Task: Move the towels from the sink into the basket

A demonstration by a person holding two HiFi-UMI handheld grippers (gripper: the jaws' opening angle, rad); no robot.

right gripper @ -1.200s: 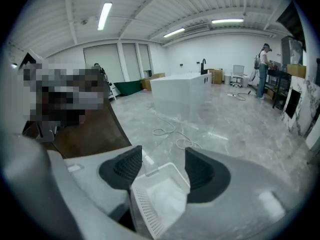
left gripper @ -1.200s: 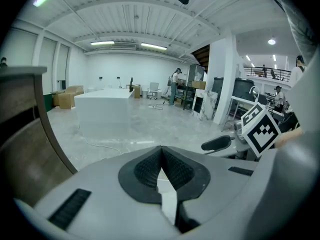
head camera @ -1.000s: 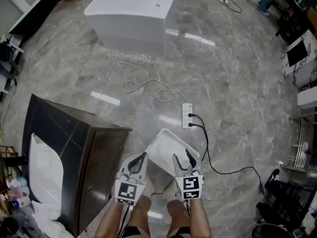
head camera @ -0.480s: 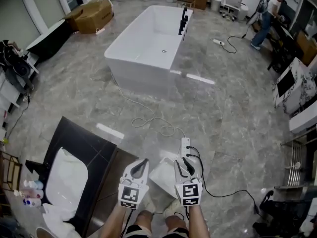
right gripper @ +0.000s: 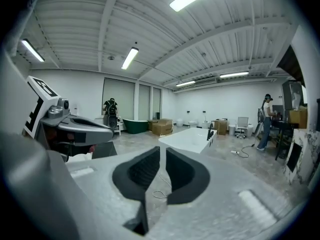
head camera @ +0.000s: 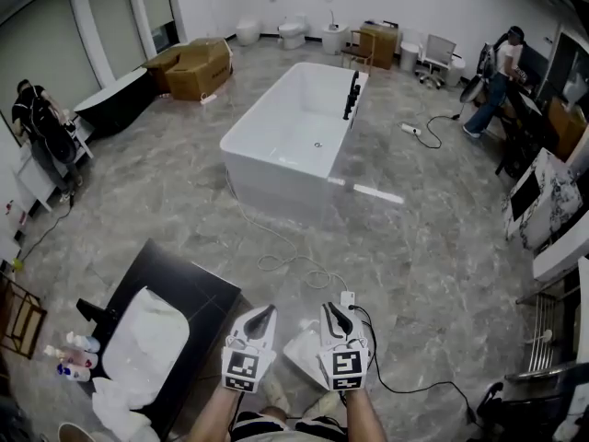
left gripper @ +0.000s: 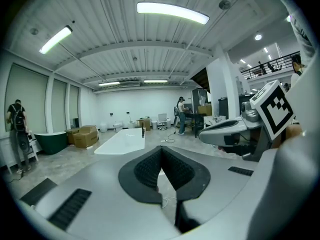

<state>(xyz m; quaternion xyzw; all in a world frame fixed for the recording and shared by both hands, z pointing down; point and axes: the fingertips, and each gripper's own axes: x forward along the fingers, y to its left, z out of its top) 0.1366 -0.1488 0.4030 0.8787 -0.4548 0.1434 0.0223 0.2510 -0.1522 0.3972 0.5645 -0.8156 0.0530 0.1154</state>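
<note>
Closest to you, your left gripper (head camera: 265, 310) has its jaws pressed together with nothing in them, and your right gripper (head camera: 333, 308) has just been closing its jaws down to a thin slit, also with nothing between them. Both are held level in front of you, side by side. Just past them, the white basket (head camera: 304, 350) sits on the floor, and I cannot tell whether anything lies in it. To your left, a white towel (head camera: 145, 343) fills the sink in the dark vanity (head camera: 198, 293), with more white cloth (head camera: 115, 411) hanging off the vanity's near corner. So you look to be between trips: turn left, open a gripper and reach down into the sink for that towel. Further off are a power strip (head camera: 348, 297) and the white bathtub (head camera: 294, 136).
</note>
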